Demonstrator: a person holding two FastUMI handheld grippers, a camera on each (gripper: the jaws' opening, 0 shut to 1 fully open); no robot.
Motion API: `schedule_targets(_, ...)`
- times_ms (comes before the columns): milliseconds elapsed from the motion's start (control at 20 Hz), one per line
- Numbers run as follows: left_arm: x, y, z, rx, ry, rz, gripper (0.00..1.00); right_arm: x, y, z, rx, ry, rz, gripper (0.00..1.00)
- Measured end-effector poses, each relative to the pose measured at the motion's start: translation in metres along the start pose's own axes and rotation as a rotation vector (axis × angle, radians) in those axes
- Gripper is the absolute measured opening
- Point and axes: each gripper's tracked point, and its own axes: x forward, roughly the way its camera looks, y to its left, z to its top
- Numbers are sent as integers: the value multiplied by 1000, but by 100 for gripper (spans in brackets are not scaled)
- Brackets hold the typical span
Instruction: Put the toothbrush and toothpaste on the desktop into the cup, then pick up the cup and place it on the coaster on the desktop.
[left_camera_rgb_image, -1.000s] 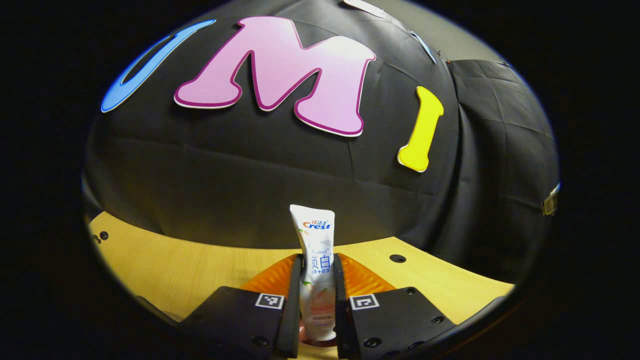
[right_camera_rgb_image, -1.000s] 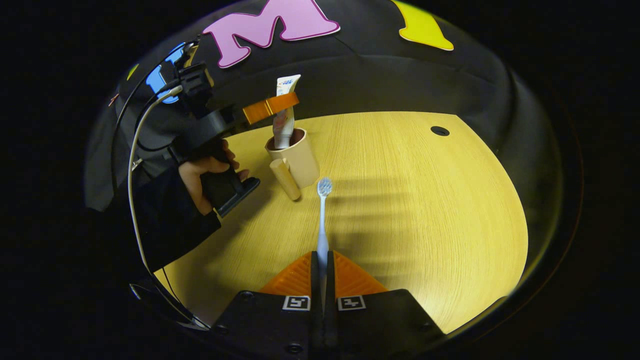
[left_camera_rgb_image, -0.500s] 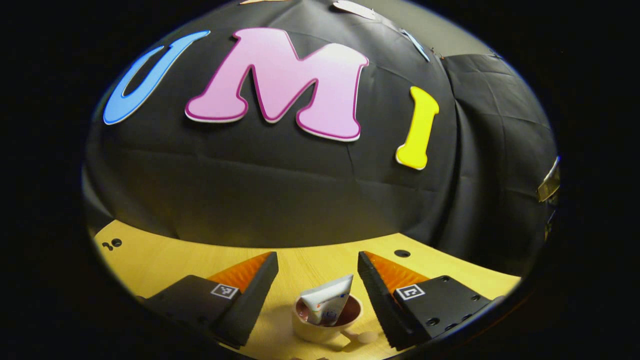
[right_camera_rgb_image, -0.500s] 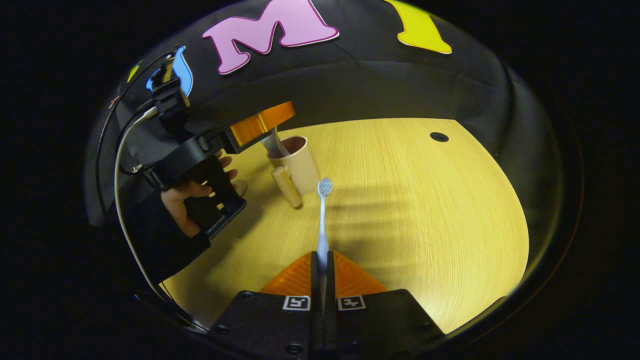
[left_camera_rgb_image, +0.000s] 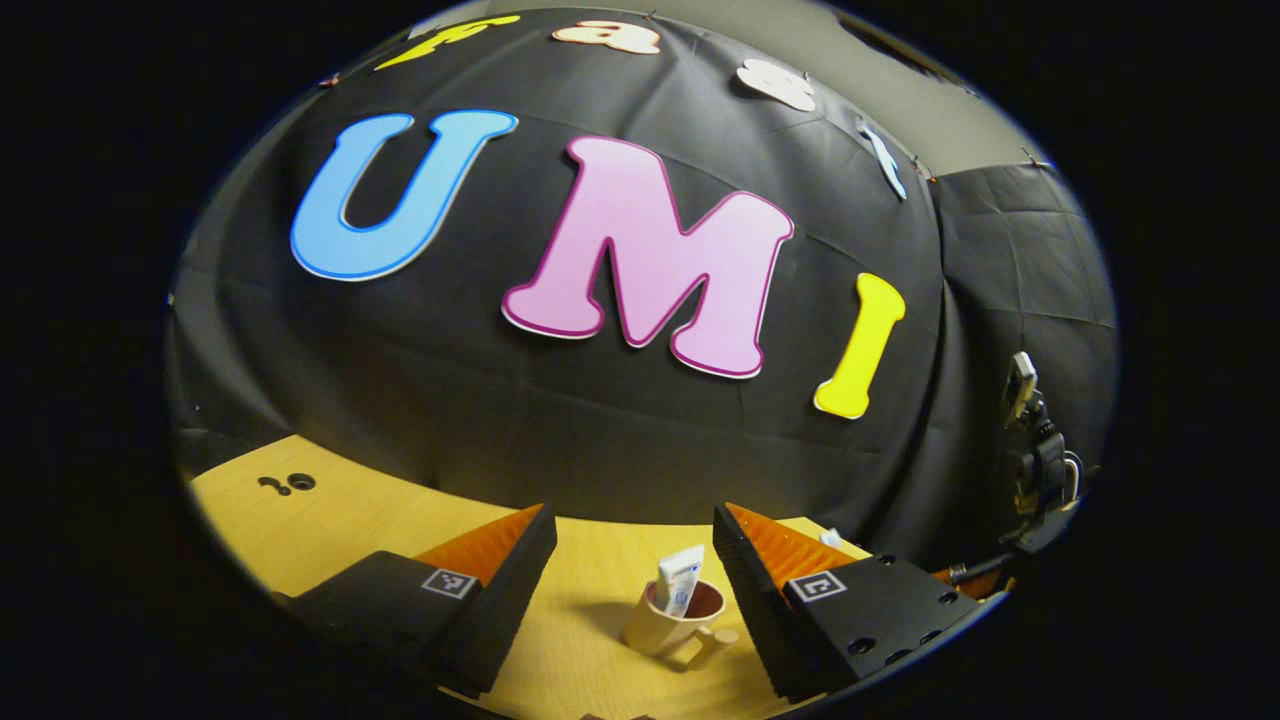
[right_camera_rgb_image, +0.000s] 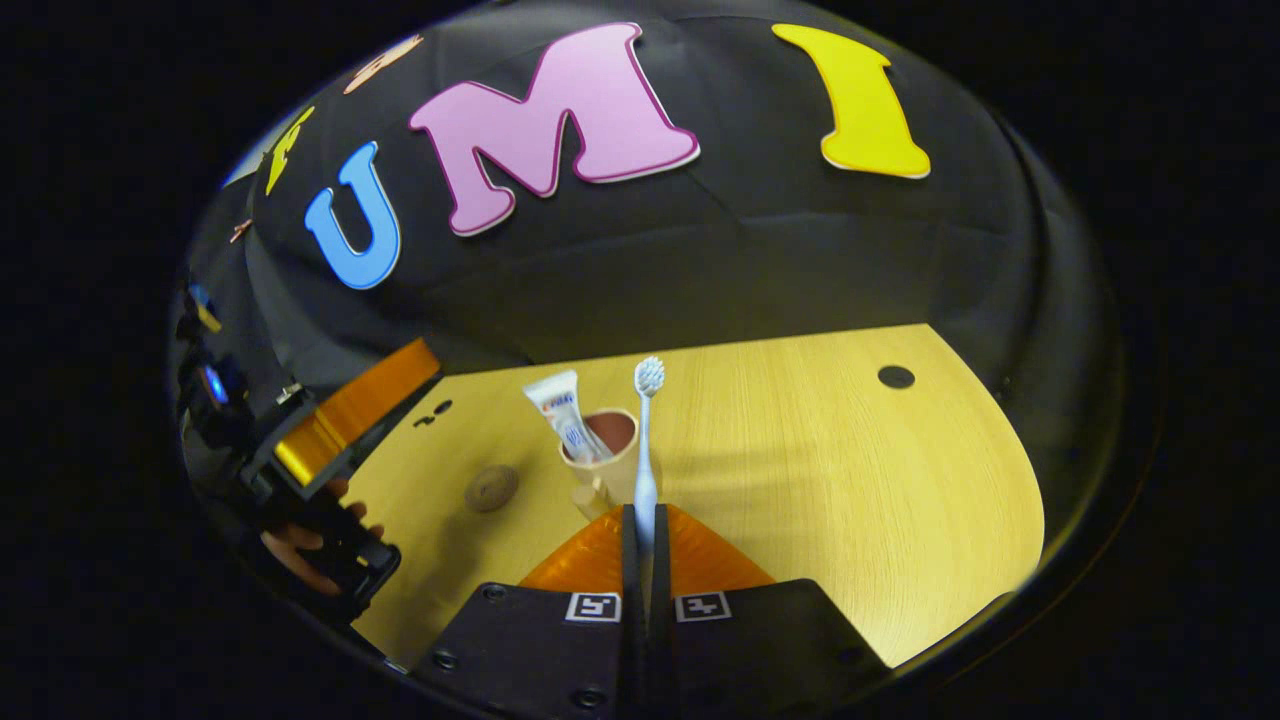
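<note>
The right gripper (right_camera_rgb_image: 640, 520) has its jaws clamped on the toothbrush (right_camera_rgb_image: 646, 440), bristles up, just before the cup (right_camera_rgb_image: 600, 462) on the bench (right_camera_rgb_image: 850, 500). The toothpaste (right_camera_rgb_image: 563, 410) leans inside the cup (coaster (right_camera_rgb_image: 491, 487) near its left). The left gripper (left_camera_rgb_image: 630, 560) has its jaws spread wide, nothing between them, with the cup beyond.

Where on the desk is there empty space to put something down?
The widest bare wood lies right of the cup, out toward the round hole. Left of the cup it is crowded: the coaster lies there and the left tool hovers close.
</note>
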Motion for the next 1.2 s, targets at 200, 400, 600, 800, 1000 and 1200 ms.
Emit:
schedule_targets(200, -38, 29, -1, 10, 29, 42, 97, 22, 22, 44, -14, -153, 51, 5)
schedule_targets(400, -67, 59, -15, 72, 91, 97, 97, 48, 34, 63, -8, -210, 76, 5)
schedule_targets(600, -96, 83, -23, 31, 106, 148, 97, 75, 37, 76, 8, -280, 95, 5)
schedule_targets(800, -109, 101, -49, -19, 153, 206, 97, 98, 37, 84, -21, -348, 98, 5)
schedule_targets(1000, -110, 99, -65, -22, 177, 201, 97, 122, 35, 78, -57, -381, 95, 5)
schedule_targets(1200, -104, 89, -73, -5, 194, 168, 97, 137, 31, 76, -92, -414, 73, 5)
